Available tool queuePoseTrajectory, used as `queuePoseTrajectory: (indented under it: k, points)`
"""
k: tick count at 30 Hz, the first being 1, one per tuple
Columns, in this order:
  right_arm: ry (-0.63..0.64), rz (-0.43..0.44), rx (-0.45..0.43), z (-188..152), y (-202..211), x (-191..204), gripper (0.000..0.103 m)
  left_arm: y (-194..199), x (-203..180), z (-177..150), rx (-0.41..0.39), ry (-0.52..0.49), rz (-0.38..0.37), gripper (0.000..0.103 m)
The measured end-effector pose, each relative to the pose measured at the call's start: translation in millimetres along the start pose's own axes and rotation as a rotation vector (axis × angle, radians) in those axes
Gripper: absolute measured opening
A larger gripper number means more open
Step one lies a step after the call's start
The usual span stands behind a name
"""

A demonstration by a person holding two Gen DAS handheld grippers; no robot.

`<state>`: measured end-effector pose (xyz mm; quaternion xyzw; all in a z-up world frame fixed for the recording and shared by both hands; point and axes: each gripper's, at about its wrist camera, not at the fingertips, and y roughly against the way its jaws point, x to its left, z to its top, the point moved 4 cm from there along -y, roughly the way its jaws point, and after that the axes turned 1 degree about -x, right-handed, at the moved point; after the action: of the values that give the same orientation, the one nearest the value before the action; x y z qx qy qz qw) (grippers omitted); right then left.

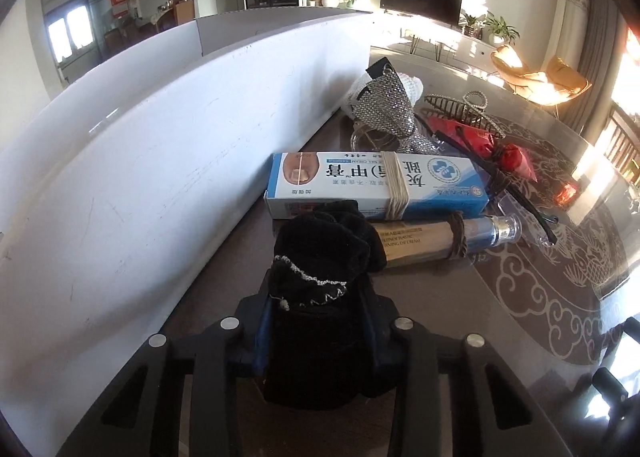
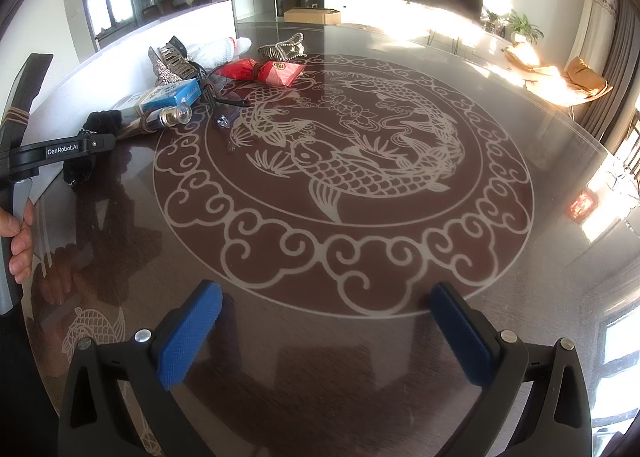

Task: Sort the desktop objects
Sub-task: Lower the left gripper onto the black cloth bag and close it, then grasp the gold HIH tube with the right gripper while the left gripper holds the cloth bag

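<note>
A black velvet fabric piece point(image 1: 320, 257) with a silver-trimmed edge sits between the fingers of my left gripper point(image 1: 316, 321), which is shut on it just above the table beside the white board. In the right wrist view the same left gripper point(image 2: 100, 143) shows at the far left with the black fabric point(image 2: 102, 121) bulging above and below it. Just beyond lie a blue and white cream box point(image 1: 376, 185) wound with string and a gold tube point(image 1: 432, 241) with a silver cap. My right gripper point(image 2: 326, 333) hangs open over the bare near part of the table.
A white board point(image 1: 160, 157) stands along the table's left side. Behind the box are a rhinestone hair clip point(image 1: 384, 105), a white knitted item point(image 1: 412, 85), red packets point(image 2: 276, 71) and clear glasses point(image 2: 228, 113). The round glass table point(image 2: 400, 257) bears a fish pattern. A hand point(image 2: 20, 241) holds the left gripper's handle.
</note>
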<state>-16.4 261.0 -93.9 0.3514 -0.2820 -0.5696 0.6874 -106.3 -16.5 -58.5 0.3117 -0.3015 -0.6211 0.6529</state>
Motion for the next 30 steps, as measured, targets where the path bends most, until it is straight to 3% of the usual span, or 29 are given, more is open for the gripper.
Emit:
queuePoseTrajectory:
  k: [5, 8, 12, 15, 19, 23, 25, 27, 29, 30]
  points:
    - [0.0, 0.0, 0.0, -0.1, -0.1, -0.1, 0.103, 10.0, -21.5, -10.2, 0.046, -0.073, -0.084, 0.034]
    - [0.0, 0.0, 0.0, -0.1, -0.1, -0.1, 0.103, 18.2, -23.2, -14.2, 0.083, -0.058, -0.154, 0.034]
    - [0.0, 0.001, 0.0, -0.1, -0.2, -0.1, 0.103, 19.8, -13.8, -17.3, 0.084, 0.015, -0.178, 0.034]
    - [-0.003, 0.006, 0.005, 3.2, -2.8, 2.5, 0.103, 26.5, -12.0, -27.1, 0.078, 0.01, -0.147, 0.034]
    - [0.065, 0.185, -0.015, 36.2, -9.1, 42.3, 0.103, 28.2, -2.8, -32.3, 0.074, 0.03, -0.135, 0.034]
    - [0.333, 0.275, -0.084, 90.8, -17.5, 112.1, 0.103, 31.2, 9.6, -33.7, 0.077, 0.067, -0.141, 0.034]
    - [0.475, 0.279, -0.086, 111.2, -30.5, 143.4, 0.097, 30.8, 14.8, -33.2, 0.082, 0.093, -0.143, 0.034]
    - [0.571, 0.31, -0.035, 124.7, -47.2, 166.9, 0.074, 31.2, 22.0, -33.5, 0.087, 0.126, -0.146, 0.034]
    - [0.644, 0.313, 0.013, 129.6, -60.6, 182.2, 0.06, 32.2, 29.2, -34.5, 0.09, 0.155, -0.151, 0.034]
    - [0.674, 0.313, 0.023, 130.4, -64.4, 187.6, 0.06, 32.2, 31.1, -34.7, 0.09, 0.166, -0.156, 0.034]
